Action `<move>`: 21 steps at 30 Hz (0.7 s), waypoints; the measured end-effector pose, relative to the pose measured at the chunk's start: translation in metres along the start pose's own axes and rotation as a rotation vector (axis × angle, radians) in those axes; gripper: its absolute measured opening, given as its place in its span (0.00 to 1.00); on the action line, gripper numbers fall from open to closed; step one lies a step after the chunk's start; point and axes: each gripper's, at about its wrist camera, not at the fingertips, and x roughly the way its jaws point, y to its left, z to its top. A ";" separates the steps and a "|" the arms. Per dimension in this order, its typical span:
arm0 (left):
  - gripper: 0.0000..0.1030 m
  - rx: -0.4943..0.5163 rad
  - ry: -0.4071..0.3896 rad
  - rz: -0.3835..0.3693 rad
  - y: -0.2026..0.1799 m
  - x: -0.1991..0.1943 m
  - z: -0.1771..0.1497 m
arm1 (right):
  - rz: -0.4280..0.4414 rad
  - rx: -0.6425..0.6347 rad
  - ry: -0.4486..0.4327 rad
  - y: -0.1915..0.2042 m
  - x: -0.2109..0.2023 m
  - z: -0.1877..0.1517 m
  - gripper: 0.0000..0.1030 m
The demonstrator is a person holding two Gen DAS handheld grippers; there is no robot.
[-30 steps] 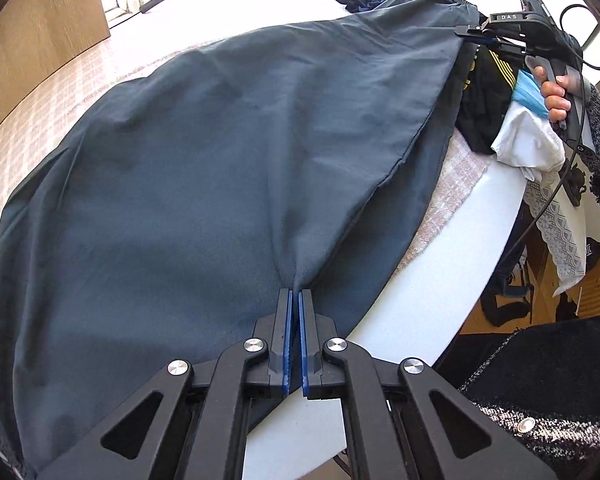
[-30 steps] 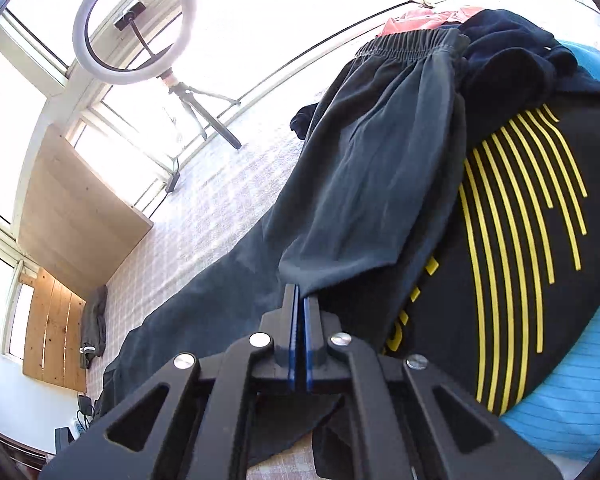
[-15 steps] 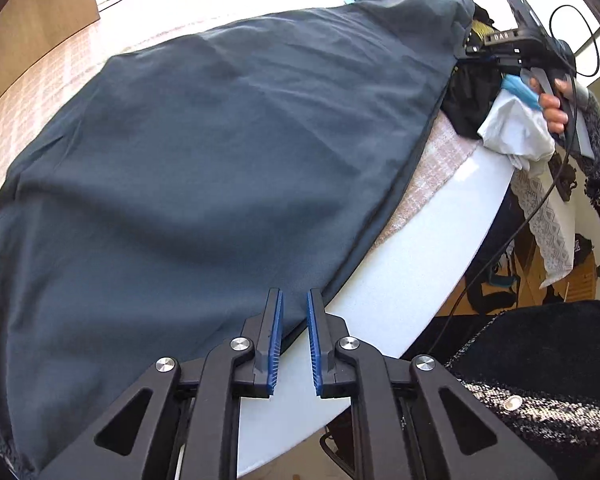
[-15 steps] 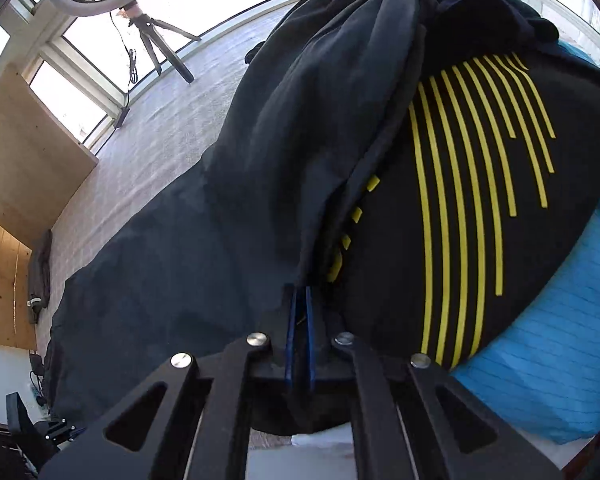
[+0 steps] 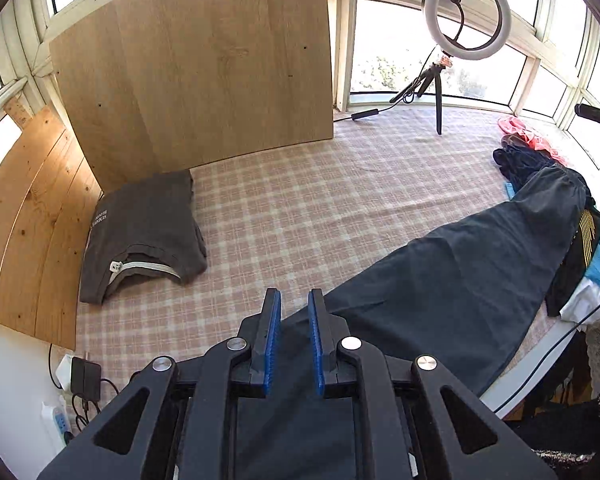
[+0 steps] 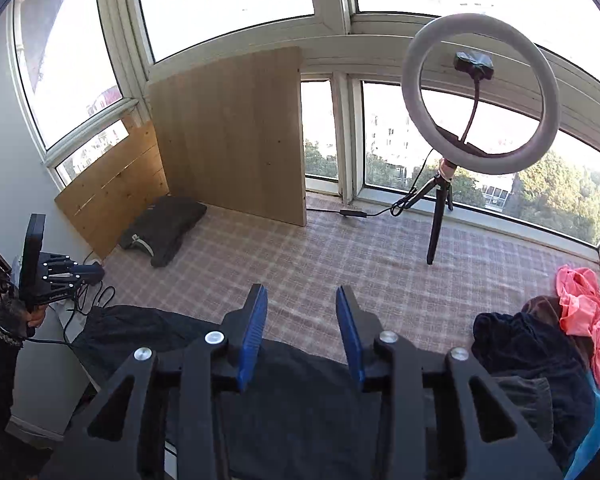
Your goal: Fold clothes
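Both grippers are lifted off the cloth with nothing between the blue pads. Left gripper (image 5: 294, 300): jaws apart by a narrow gap, holding nothing, above the near end of the dark trousers (image 5: 452, 280). Right gripper (image 6: 302, 294): jaws wider apart, also holding nothing, over the trousers' near edge.

The trousers lie long and flat along the front edge of the checked sheet (image 5: 300, 200), waistband end toward the clothes pile (image 5: 540, 156) at right. That pile has a pink item, dark navy items, a black piece with yellow stripes and something blue and white.

A folded grey shirt (image 5: 140, 232) sits far left by the wood board (image 5: 196, 68), well apart from the trousers. A ring light (image 6: 480, 94) on a tripod stands by the window.

In the right wrist view the left gripper shows at far left, held in a hand (image 6: 36, 316).
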 end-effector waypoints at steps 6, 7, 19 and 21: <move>0.12 0.037 0.131 -0.108 -0.054 0.087 -0.025 | 0.223 -0.146 0.275 0.061 0.147 -0.010 0.34; 0.13 0.040 0.150 -0.117 -0.062 0.101 -0.030 | 0.257 -0.153 0.309 0.066 0.169 -0.020 0.34; 0.13 0.018 0.328 -0.173 -0.073 0.148 -0.050 | 0.526 -0.324 0.507 0.102 0.296 -0.098 0.34; 0.17 0.012 0.281 -0.170 -0.068 0.134 -0.034 | 0.579 -0.315 0.462 0.101 0.285 -0.102 0.19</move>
